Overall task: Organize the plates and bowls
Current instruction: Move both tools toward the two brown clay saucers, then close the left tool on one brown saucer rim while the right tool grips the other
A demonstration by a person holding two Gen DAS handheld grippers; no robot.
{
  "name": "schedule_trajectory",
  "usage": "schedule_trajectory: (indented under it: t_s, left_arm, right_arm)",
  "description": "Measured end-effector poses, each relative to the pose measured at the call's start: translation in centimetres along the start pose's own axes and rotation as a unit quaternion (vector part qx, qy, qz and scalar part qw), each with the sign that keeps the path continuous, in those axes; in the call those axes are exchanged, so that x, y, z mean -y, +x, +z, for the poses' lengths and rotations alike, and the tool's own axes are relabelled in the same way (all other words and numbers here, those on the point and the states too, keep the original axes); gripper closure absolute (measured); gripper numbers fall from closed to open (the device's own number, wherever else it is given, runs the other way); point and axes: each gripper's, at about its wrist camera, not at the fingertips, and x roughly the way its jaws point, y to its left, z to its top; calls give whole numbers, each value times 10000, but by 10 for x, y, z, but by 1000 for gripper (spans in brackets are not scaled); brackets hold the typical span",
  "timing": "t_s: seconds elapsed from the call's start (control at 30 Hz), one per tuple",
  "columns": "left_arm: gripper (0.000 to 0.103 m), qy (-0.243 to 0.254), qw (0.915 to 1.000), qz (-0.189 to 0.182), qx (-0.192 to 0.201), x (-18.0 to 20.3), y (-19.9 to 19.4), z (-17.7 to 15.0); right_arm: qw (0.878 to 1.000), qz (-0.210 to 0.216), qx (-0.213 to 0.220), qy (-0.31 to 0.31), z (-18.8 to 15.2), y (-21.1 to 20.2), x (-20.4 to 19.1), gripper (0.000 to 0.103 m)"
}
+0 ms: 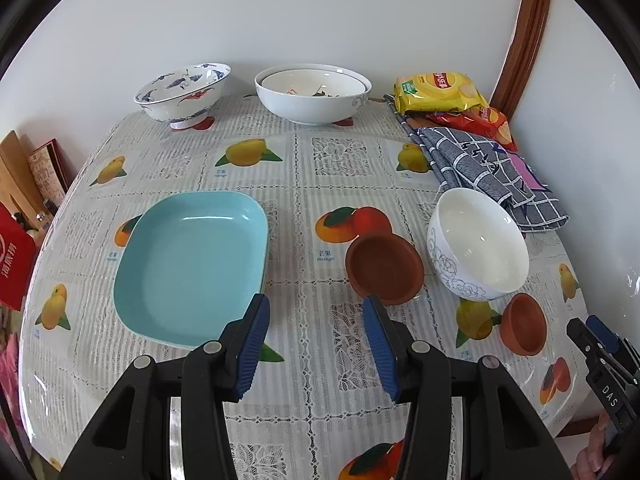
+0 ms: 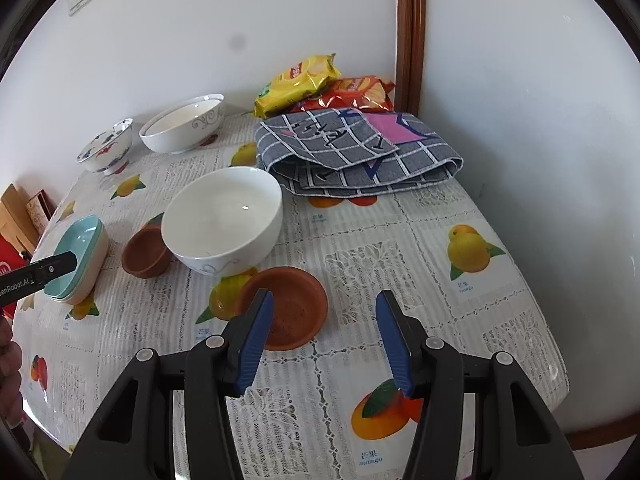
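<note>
A turquoise rectangular plate (image 1: 192,264) lies at the table's left; in the right wrist view (image 2: 78,256) it sits stacked on a paler dish. Two brown clay saucers (image 1: 384,268) (image 1: 524,330) and a white floral bowl (image 1: 478,244) sit to the right. A blue-patterned footed bowl (image 1: 182,92) and a large white bowl holding a smaller one (image 1: 314,94) stand at the back. My left gripper (image 1: 316,344) is open and empty, between the turquoise plate and the near saucer. My right gripper (image 2: 324,340) is open and empty, its left finger over a clay saucer (image 2: 290,312).
A folded grey checked cloth (image 2: 356,152) and two snack bags (image 2: 320,88) lie at the back right by a wooden door frame (image 2: 408,32). The fruit-print tablecloth (image 1: 320,400) covers the table. Boxes and a red bag (image 1: 16,256) stand beyond the left edge.
</note>
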Motion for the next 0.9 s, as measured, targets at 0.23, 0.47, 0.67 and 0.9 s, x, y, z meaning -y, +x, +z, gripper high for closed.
schedule_trajectory:
  t_s: [0.23,0.47,0.67,0.9]
  left_arm:
    - [57,-30,9998,74,-191,4,22,8]
    - [57,-21,9984,-20,-572,11,50,14]
    - [57,-23,9976,12,-699,19,68,20]
    - [57,-133,9970,107,-749,19,85,26]
  right_arm:
    - [9995,40,-318,41,-2,25,7,50]
    - [9990,133,-399,160,-1,43,14,50]
    - [9979,311,-526,221,-4,59,14,51]
    - [9973,429,-573,151,-11,76,12,61]
